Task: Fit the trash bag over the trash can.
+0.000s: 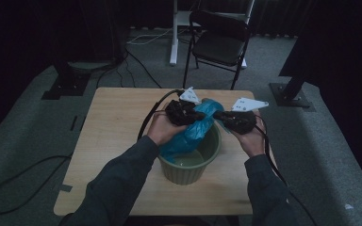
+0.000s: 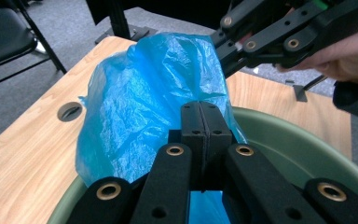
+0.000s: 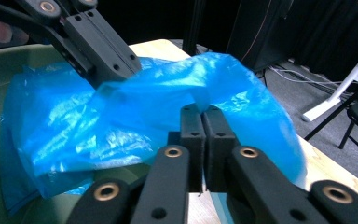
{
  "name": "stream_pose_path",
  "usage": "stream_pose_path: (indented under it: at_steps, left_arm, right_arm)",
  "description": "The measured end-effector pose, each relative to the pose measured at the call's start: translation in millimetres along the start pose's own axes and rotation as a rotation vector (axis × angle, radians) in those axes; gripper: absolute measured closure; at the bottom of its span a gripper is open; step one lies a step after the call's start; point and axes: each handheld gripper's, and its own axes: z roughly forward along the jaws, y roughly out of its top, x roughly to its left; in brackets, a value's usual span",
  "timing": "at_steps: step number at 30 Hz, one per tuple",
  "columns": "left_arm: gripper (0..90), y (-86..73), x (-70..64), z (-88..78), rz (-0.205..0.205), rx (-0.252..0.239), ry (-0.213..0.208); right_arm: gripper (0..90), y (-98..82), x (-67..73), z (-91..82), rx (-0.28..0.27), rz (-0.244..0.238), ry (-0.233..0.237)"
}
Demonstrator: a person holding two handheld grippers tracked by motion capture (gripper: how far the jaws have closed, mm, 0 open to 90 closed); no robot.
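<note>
A crumpled blue plastic bag (image 1: 194, 133) hangs over the far rim of a green round pot (image 1: 213, 151) near the table's front, partly inside it. My left gripper (image 1: 194, 114) comes from the left and is shut, pinching the bag's film (image 2: 144, 93) at its tips (image 2: 207, 112). My right gripper (image 1: 219, 116) comes from the right and is shut on the bag's upper edge (image 3: 121, 126), with its tips (image 3: 204, 116) buried in a fold. In the left gripper view the right gripper (image 2: 222, 52) grips the bag's top. The right gripper view has the left gripper (image 3: 115, 77) at the upper left.
The pot stands on a small wooden table (image 1: 118, 127) with a round hole (image 2: 69, 111) in its top. A black folding chair (image 1: 219, 42) and a white stand leg (image 1: 173, 42) are behind the table. Cables (image 1: 23, 179) lie on the grey carpet at the left.
</note>
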Motion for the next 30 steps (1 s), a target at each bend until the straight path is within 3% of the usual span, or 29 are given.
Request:
stream_pose_path:
  at_steps: [5, 13, 17, 22, 24, 27, 30]
  left_arm:
    - [89.9, -2.5, 2.4, -8.2, -0.002, -0.013, 0.003]
    - [89.8, -3.4, 6.4, -11.9, -0.024, -0.024, 0.011]
    - [89.8, -2.3, 5.4, -11.4, -0.031, -0.035, 0.001]
    - [89.8, -1.1, 2.6, -12.8, -0.026, -0.045, -0.011]
    - [89.8, -1.1, 1.4, -14.7, -0.023, -0.050, -0.008]
    - [89.8, -1.9, 1.7, -19.1, -0.024, -0.058, -0.003]
    - [89.8, -4.9, 3.4, -24.4, -0.034, -0.065, 0.003]
  right_arm:
    - [75.8, -6.0, -3.1, -8.5, -0.017, 0.019, -0.010]
    - [70.3, -16.4, 4.9, -14.8, -0.019, 0.005, 0.046]
    - [65.8, -15.3, 8.7, -8.8, 0.010, -0.016, 0.069]
    - [63.7, -10.3, 11.0, 4.2, 0.045, -0.041, 0.051]
    - [69.7, -8.2, 11.6, 8.3, 0.048, -0.045, 0.041]
    - [88.1, -7.1, 10.5, 9.3, 0.036, -0.041, 0.038]
    - [90.0, -7.6, 9.3, 5.4, 0.027, -0.035, 0.021]
